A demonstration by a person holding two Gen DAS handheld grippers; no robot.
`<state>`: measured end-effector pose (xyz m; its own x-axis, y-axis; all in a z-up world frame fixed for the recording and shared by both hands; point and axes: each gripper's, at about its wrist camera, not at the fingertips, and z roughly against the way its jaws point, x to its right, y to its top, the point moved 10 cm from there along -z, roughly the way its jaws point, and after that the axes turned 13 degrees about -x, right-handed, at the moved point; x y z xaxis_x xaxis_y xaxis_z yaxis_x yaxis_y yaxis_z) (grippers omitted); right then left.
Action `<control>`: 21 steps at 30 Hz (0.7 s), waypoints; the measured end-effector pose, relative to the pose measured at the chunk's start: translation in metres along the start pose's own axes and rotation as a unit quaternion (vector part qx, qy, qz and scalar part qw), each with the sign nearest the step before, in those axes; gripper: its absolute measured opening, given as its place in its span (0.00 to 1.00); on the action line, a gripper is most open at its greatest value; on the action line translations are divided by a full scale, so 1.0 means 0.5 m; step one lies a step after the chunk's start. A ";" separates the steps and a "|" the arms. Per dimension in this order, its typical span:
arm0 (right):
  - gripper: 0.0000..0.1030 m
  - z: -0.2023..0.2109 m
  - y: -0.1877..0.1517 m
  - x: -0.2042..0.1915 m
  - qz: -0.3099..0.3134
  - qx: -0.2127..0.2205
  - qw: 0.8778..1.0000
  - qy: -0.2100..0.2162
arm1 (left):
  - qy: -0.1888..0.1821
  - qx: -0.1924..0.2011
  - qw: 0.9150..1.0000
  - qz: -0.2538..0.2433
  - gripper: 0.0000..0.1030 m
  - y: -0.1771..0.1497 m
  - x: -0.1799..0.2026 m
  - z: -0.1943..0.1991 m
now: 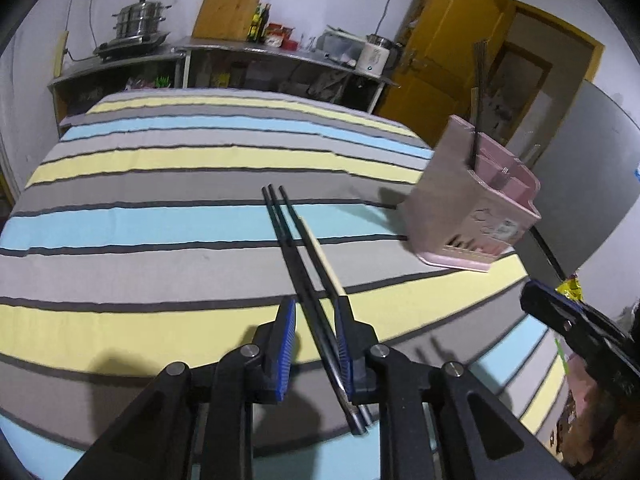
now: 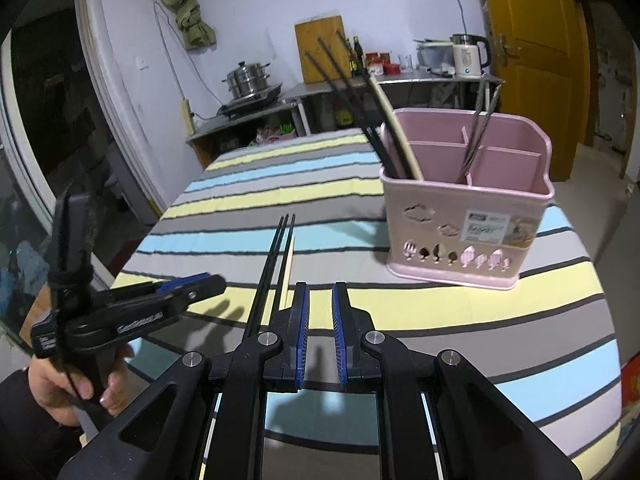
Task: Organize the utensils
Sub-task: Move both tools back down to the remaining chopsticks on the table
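Note:
A bundle of black chopsticks with one pale wooden one (image 1: 308,264) lies lengthwise between the fingers of my left gripper (image 1: 316,304). The bundle leans on the right pad (image 1: 345,344) and stands clear of the left pad, so the jaws are apart and not pinching. The right wrist view shows the same bundle (image 2: 276,264) just past the left gripper (image 2: 218,280). My right gripper (image 2: 320,286) is open with nothing between its pads, and it also shows at the edge of the left wrist view (image 1: 534,294). The pink divided utensil holder (image 2: 468,232) (image 1: 472,216) stands upright, holding black, pale and metal chopsticks.
The striped cloth (image 2: 400,312) covers the whole table (image 1: 160,184). At the back, a counter (image 1: 280,54) carries a steamer pot (image 1: 138,20), a kettle (image 2: 468,56) and a cutting board. A yellow door (image 2: 532,60) is behind the holder. A hand (image 2: 80,384) holds the left gripper.

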<state>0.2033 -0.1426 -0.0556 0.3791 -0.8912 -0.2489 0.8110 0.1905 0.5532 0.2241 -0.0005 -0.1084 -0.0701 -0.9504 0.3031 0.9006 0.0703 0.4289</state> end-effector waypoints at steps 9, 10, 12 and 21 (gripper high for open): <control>0.11 -0.067 0.001 -0.010 0.009 -0.029 1.000 0.004 | 0.022 -0.021 0.999 0.020 0.19 0.034 -0.038 -0.089; 0.11 -0.071 0.001 -0.010 0.010 -0.031 0.999 0.005 | 0.023 -0.024 0.999 0.021 0.19 0.035 -0.041 -0.096; 0.11 -0.085 0.004 -0.014 0.012 -0.036 0.999 0.006 | 0.025 -0.019 0.999 0.020 0.20 0.040 -0.041 -0.102; 0.11 -0.167 0.011 -0.050 0.026 -0.064 0.997 0.017 | 0.050 -0.007 0.999 -0.012 0.22 0.046 -0.035 -0.108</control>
<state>0.2353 -0.0848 -0.1130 0.4353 -0.8649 -0.2500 0.8389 0.2889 0.4613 0.2693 0.0016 -0.1497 -0.0496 -0.9773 0.2062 0.9048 0.0434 0.4235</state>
